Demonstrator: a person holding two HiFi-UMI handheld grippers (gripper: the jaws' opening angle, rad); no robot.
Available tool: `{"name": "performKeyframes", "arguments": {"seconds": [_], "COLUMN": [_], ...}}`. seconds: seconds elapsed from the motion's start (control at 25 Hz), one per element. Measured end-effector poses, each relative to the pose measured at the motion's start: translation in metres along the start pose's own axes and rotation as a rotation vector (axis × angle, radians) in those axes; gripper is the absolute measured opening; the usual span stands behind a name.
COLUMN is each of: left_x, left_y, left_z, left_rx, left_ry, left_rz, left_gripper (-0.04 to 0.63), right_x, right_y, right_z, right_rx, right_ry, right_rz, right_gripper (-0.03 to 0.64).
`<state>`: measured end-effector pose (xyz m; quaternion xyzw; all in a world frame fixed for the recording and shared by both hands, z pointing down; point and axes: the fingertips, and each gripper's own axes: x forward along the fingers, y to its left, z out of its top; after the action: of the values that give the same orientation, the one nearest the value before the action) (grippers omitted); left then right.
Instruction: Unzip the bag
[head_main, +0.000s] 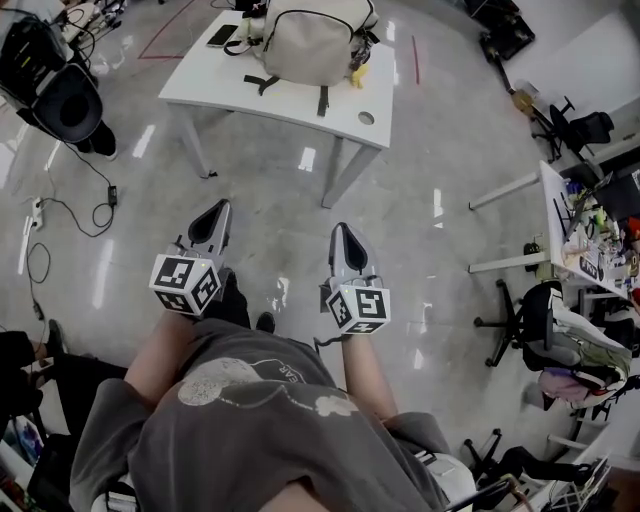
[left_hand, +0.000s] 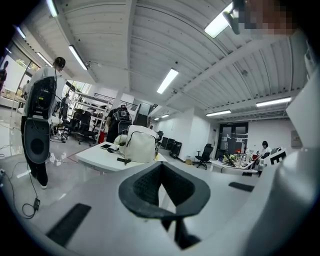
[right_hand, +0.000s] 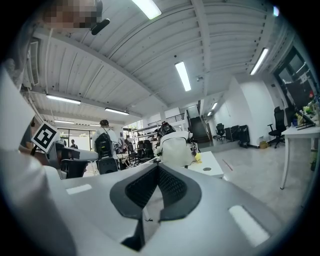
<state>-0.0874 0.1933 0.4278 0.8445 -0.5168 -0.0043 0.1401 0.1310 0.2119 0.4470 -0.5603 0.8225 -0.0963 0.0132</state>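
Observation:
A cream backpack (head_main: 312, 42) stands on a white table (head_main: 280, 95) at the top of the head view, well ahead of both grippers. It also shows as the backpack (left_hand: 139, 145) in the left gripper view and the backpack (right_hand: 176, 148) in the right gripper view, upright and far off. My left gripper (head_main: 222, 206) and right gripper (head_main: 341, 229) are held side by side in front of the person's body, above the floor, pointing toward the table. Both are shut with nothing between their pads.
A phone (head_main: 222, 36) lies on the table's left part. Black straps (head_main: 262, 84) hang over its front edge. A person with a black backpack (head_main: 55, 85) stands at the left. Cables (head_main: 70, 215) trail on the floor. Desks and office chairs (head_main: 535, 330) crowd the right side.

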Motion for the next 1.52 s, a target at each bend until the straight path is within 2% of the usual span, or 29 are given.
{"name": "performKeyframes", "arguments": {"seconds": [0.32,0.72,1.24,1.52], "left_x": [0.051,0.152,0.245,0.275], "left_y": [0.024,0.092,0.178,0.201], "left_z": [-0.012,0.016,0.037,0.038], "left_rx": [-0.032,-0.043,-0.077,-0.065], "left_ry": [0.023,0.024,0.047,0.061], "left_rz": [-0.043,-0.089,-0.186,-0.225], "left_gripper": [0.005,0.005,0.006,0.006], "right_x": [0.043,0.156,0.279,0.313], "right_y": [-0.021,-0.044,-0.049,-0.042], "right_z": [-0.013,0.004,0.014,0.011], "right_rx": [0.002,-0.011,-0.03,-0.039], "right_ry": [0.027,0.024,0.039,0.045], "right_rz": [-0.039,-0.084,-0.169,-0.196], "right_gripper": [0.0,0.0,0.0,0.0]}}
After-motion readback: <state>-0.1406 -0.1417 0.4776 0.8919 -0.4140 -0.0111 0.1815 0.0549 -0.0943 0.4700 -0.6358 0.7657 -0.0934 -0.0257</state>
